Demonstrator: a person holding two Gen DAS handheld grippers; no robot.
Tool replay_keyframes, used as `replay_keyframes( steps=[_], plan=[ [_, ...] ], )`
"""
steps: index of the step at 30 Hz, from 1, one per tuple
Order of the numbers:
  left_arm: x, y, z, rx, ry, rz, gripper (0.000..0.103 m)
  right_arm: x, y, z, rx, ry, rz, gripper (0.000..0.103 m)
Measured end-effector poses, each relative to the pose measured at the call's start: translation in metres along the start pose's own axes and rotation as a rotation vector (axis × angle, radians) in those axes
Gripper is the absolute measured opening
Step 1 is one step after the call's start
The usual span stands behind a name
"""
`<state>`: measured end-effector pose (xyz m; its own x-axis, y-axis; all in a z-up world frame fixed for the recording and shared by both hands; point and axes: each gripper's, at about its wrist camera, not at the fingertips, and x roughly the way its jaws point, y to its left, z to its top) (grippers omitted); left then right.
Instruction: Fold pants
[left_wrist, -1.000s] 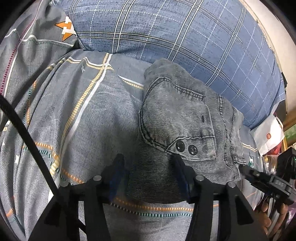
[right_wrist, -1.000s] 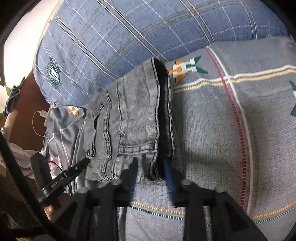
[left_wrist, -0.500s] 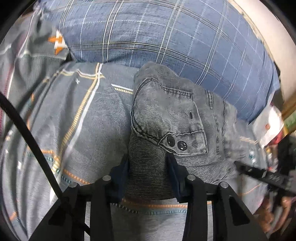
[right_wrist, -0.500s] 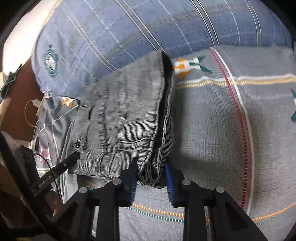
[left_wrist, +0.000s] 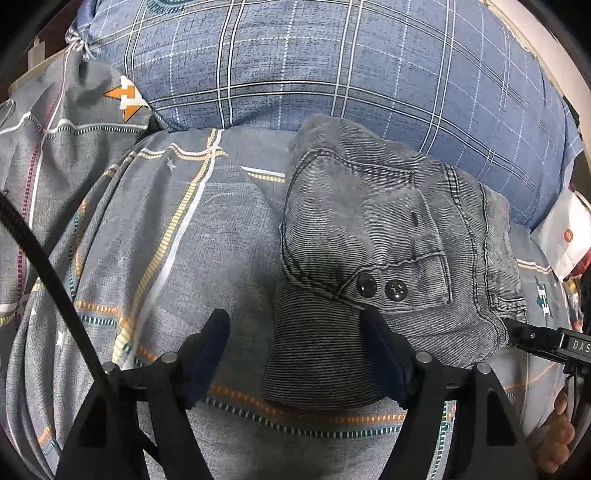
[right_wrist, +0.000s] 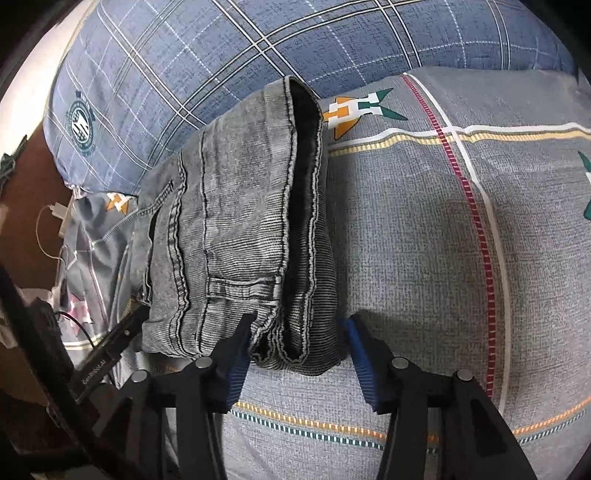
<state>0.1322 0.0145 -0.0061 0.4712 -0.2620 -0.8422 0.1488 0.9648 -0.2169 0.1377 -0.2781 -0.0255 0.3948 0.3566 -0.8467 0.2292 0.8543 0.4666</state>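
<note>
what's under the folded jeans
The folded jeans lie on a grey patterned bedsheet, their far end against a blue plaid pillow. The sheet directly beneath them, and anything tucked inside the folds, is covered.

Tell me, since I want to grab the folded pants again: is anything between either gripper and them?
Nothing visible. The pants lie folded on the bedspread; their near edge sits directly between the opening fingers of the left gripper and of the right gripper.
</note>
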Motion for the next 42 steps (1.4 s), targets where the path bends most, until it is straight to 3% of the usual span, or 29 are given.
replay_keyframes(
  steps=[6, 8, 10, 11, 12, 13, 16, 19, 22, 30, 38, 42],
  plan=[
    [-0.008, 0.002, 0.001, 0.003, -0.019, -0.003, 0.075, -0.006, 0.002, -0.005, -0.001, -0.009, -0.018, 0.054],
    [-0.029, 0.000, -0.003, 0.018, -0.088, 0.022, 0.075, -0.021, 0.004, -0.009, -0.005, -0.043, -0.039, 0.054],
    [-0.057, -0.006, -0.017, 0.056, -0.217, 0.084, 0.075, -0.042, 0.010, -0.017, -0.024, -0.111, -0.060, 0.055],
    [-0.064, -0.009, -0.024, 0.070, -0.258, 0.110, 0.075, -0.052, 0.014, -0.024, -0.036, -0.155, -0.067, 0.060],
    [-0.073, -0.014, -0.034, 0.090, -0.311, 0.146, 0.076, -0.061, 0.019, -0.034, -0.056, -0.205, -0.072, 0.073],
    [-0.077, -0.018, -0.042, 0.106, -0.349, 0.179, 0.077, -0.067, 0.024, -0.043, -0.077, -0.240, -0.072, 0.079],
    [-0.083, -0.037, -0.060, 0.188, -0.434, 0.287, 0.077, -0.077, 0.047, -0.064, -0.170, -0.312, -0.077, 0.080],
    [-0.082, -0.050, -0.063, 0.276, -0.479, 0.319, 0.084, -0.080, 0.067, -0.074, -0.246, -0.376, -0.076, 0.086],
    [-0.076, -0.058, -0.064, 0.327, -0.484, 0.340, 0.087, -0.077, 0.076, -0.074, -0.278, -0.421, -0.115, 0.089],
    [-0.070, -0.048, -0.055, 0.248, -0.440, 0.328, 0.087, -0.064, 0.060, -0.065, -0.208, -0.356, -0.070, 0.089],
    [-0.066, -0.044, -0.054, 0.196, -0.358, 0.263, 0.088, -0.061, 0.074, -0.074, -0.294, -0.367, -0.144, 0.089],
    [-0.063, -0.042, -0.053, 0.189, -0.349, 0.270, 0.088, -0.058, 0.079, -0.077, -0.318, -0.362, -0.156, 0.089]
  ],
)
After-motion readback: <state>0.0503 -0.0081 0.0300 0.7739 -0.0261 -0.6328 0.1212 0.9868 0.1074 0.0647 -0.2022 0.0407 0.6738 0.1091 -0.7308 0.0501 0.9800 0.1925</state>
